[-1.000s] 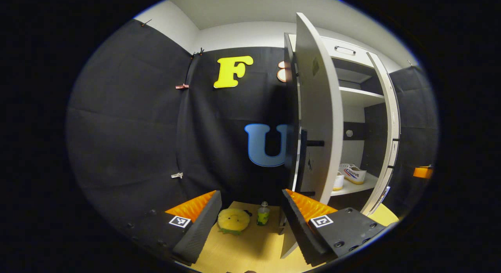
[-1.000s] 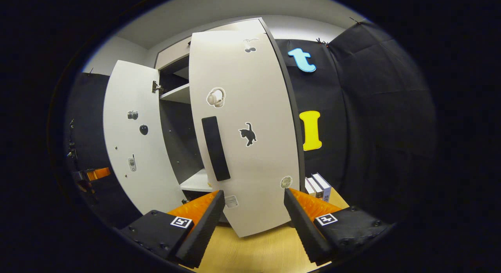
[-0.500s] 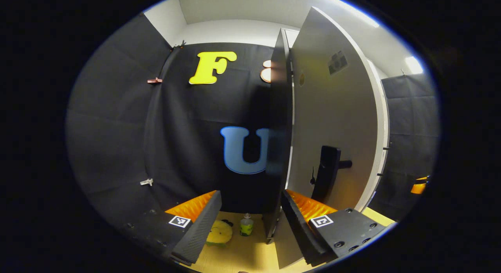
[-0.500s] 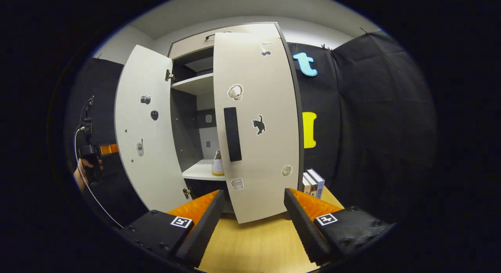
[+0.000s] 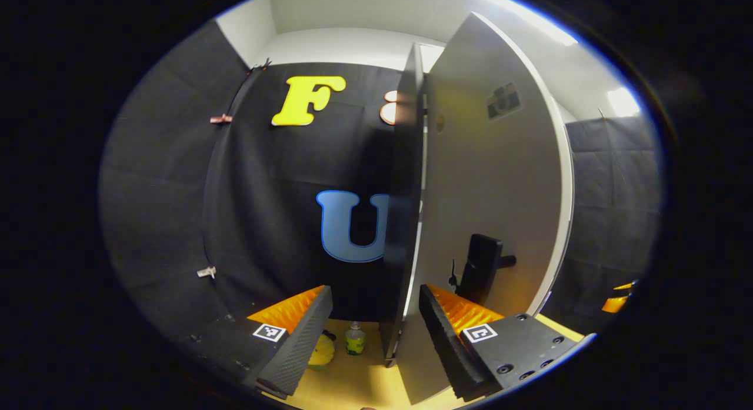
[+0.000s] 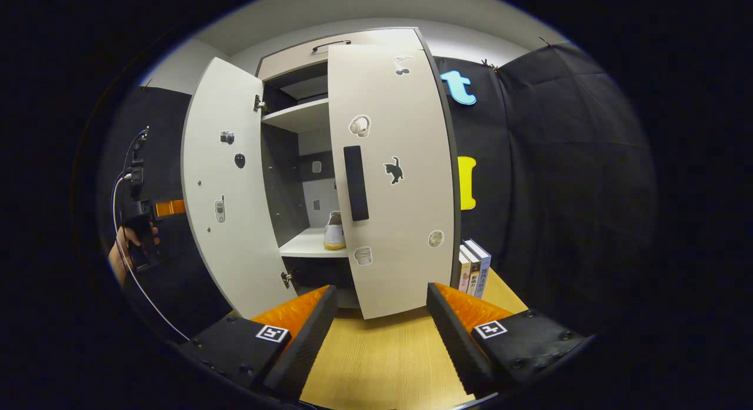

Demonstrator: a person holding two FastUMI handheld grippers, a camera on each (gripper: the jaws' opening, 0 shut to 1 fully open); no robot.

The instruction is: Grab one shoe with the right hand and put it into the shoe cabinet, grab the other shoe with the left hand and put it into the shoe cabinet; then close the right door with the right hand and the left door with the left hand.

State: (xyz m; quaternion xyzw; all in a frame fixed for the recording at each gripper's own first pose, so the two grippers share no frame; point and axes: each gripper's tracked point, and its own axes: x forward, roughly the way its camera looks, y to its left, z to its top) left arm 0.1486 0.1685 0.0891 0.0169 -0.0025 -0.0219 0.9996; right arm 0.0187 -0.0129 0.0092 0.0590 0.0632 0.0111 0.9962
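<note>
Your right gripper (image 6: pixel 379 327) and left gripper (image 5: pixel 370 333) both have fingers spread, holding nothing; one shoe (image 6: pixel 334 230) sits inside the half-open shoe cabinet (image 6: pixel 306 116)

Smooth matt white cabinet doors (image 6: pixel 391 180); pale wood-grain floor (image 6: pixel 382 363); matt black cloth wall (image 6: pixel 559 180).

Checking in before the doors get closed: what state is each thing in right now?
Right door: partly closed, a gap left.
Left door: swung wide open.
Shoe: upright on the cabinet shelf.
Books: standing upright beside the cabinet.
Bottle: standing on the table.
Left gripper: open, empty, at the left door's edge.
Right gripper: open, empty, facing the right door.
</note>
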